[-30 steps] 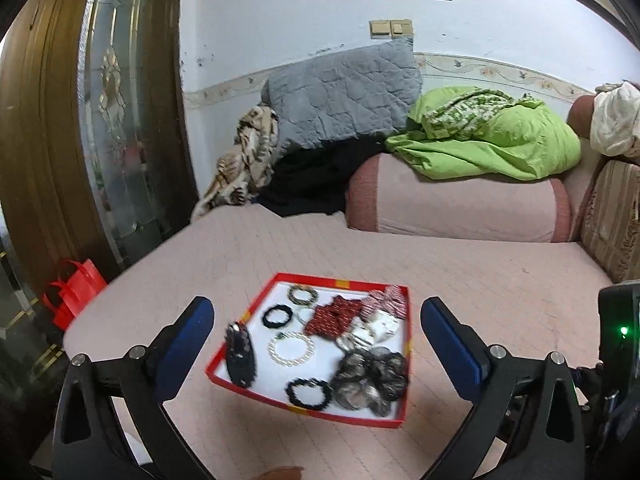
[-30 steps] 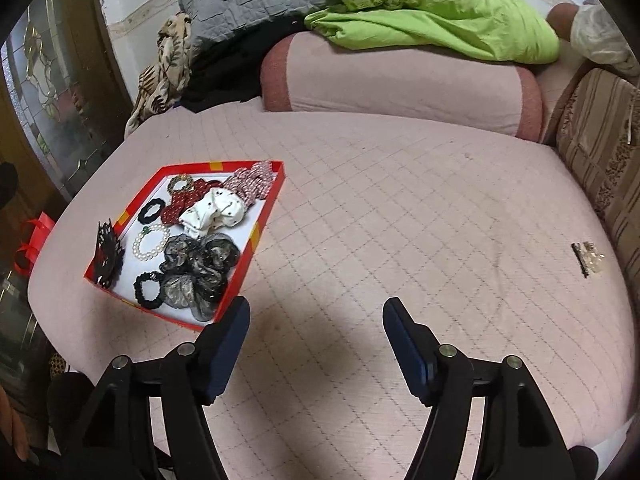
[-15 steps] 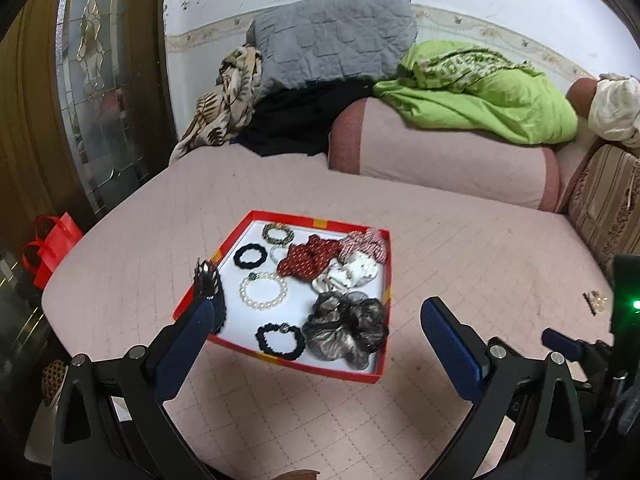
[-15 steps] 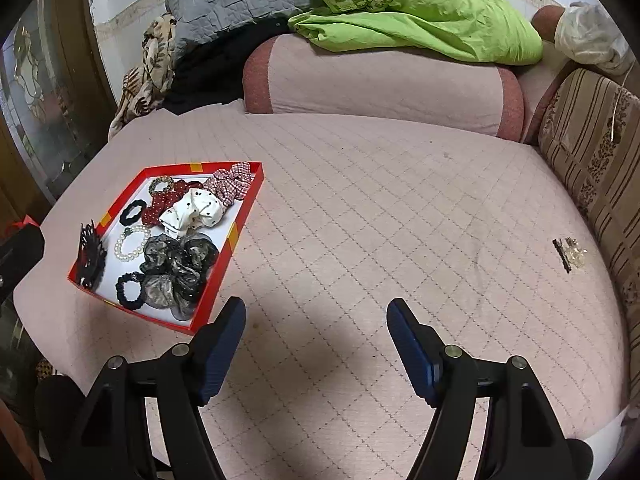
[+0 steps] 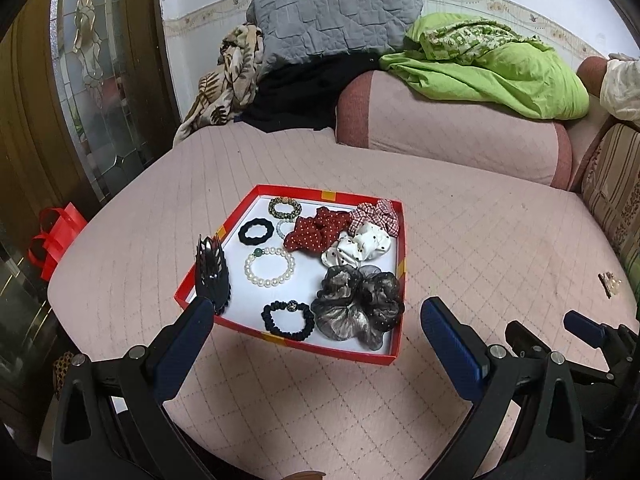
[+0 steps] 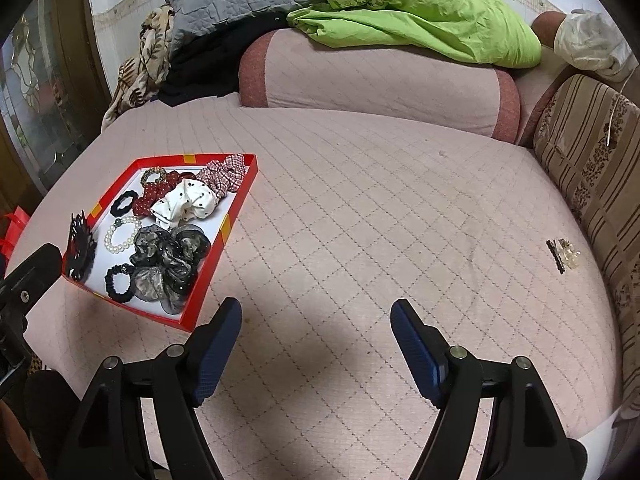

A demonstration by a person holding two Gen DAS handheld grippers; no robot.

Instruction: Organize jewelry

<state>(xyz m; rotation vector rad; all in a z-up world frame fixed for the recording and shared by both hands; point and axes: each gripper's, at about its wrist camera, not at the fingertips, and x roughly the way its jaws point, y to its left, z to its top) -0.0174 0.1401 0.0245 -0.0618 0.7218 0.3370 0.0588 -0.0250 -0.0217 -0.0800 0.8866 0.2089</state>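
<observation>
While both sets of jaws are spread wide, nothing is held by the left gripper or the right gripper. Both are kept above the pink bed. Just past the left one, a red tray is seen, packed with a pearl bracelet, a black hair tie, a black hair clip on the rim, and soft scrunchies. Well apart, by the striped cushion, a small clip is left alone on the bed. It looks like most things are put away and this last bit is still to be fetched. Next, the right gripper would need to be carried far over, lowered, and squeezed gently on that tiny piece.
</observation>
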